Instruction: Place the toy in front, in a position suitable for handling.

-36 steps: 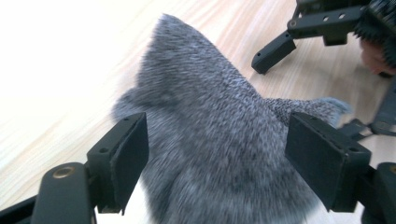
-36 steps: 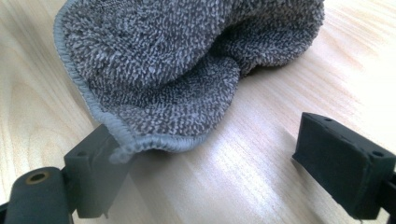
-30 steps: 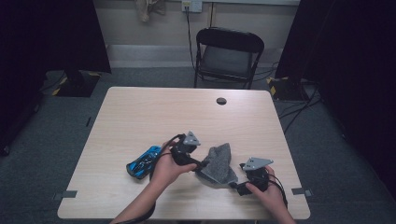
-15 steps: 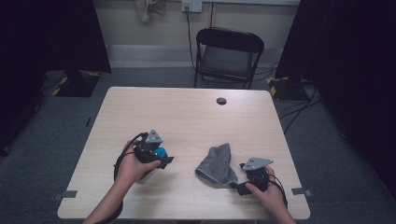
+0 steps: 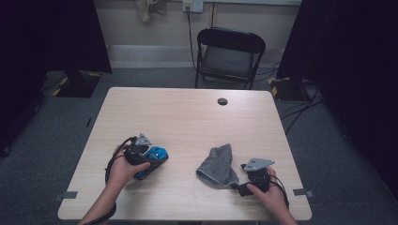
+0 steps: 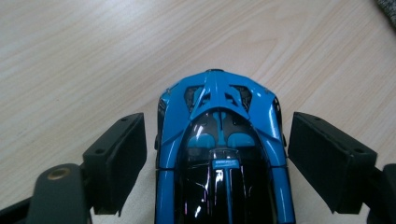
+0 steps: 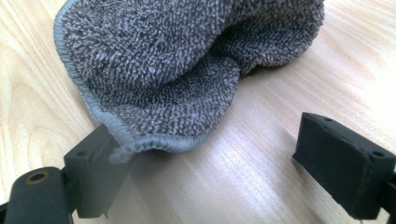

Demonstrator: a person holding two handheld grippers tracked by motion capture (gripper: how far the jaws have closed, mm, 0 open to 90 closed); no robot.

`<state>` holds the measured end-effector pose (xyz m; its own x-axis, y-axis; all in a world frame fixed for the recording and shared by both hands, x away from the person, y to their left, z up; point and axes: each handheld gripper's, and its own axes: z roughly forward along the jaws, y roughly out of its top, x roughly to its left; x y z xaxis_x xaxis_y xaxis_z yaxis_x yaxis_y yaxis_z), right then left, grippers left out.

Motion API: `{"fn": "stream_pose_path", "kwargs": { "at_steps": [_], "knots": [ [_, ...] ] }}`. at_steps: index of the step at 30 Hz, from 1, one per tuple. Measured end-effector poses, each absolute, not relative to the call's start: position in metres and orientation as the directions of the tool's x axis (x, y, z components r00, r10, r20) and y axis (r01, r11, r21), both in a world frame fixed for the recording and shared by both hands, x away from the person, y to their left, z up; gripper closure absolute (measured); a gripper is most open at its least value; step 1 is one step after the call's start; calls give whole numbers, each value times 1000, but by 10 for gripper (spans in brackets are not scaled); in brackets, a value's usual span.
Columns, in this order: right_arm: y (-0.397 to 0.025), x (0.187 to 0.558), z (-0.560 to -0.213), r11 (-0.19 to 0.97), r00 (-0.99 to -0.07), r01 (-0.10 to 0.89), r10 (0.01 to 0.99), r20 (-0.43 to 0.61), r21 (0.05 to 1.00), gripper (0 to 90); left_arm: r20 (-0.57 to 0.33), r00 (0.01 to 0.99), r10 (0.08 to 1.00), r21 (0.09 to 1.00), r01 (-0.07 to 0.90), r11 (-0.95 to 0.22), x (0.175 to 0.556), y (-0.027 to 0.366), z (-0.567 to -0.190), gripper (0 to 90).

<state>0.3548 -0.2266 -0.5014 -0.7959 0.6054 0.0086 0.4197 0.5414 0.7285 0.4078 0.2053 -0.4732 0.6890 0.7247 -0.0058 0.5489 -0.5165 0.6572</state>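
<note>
A blue and black toy car lies on the pale wooden table, left of centre. My left gripper is open around it: in the left gripper view the car sits between the two jaws, with a narrow gap on each side of my left gripper. A crumpled grey terry cloth lies right of centre. My right gripper stands open at its near corner. In the right gripper view the cloth has its hemmed edge resting against the left jaw of my right gripper.
A black folding chair stands behind the table's far edge. A small dark round cap is set in the tabletop near the back. Bare wood lies between the car and the cloth and across the far half.
My left gripper has left the cloth and moved left to the blue car, which now lies between its jaws. The right gripper and the cloth have hardly moved.
</note>
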Motion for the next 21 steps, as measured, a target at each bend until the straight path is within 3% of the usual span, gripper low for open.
{"fn": "stream_pose_path", "kwargs": {
  "at_steps": [18,21],
  "knots": [
    [-227,355,-501,542,-796,419,605,8,728,118,-14,696,718,644,555,-527,409,204,-490,162],
    [-227,355,-501,542,-796,419,605,8,729,117,-17,699,715,637,558,-531,408,203,-488,196]
  ]
}}
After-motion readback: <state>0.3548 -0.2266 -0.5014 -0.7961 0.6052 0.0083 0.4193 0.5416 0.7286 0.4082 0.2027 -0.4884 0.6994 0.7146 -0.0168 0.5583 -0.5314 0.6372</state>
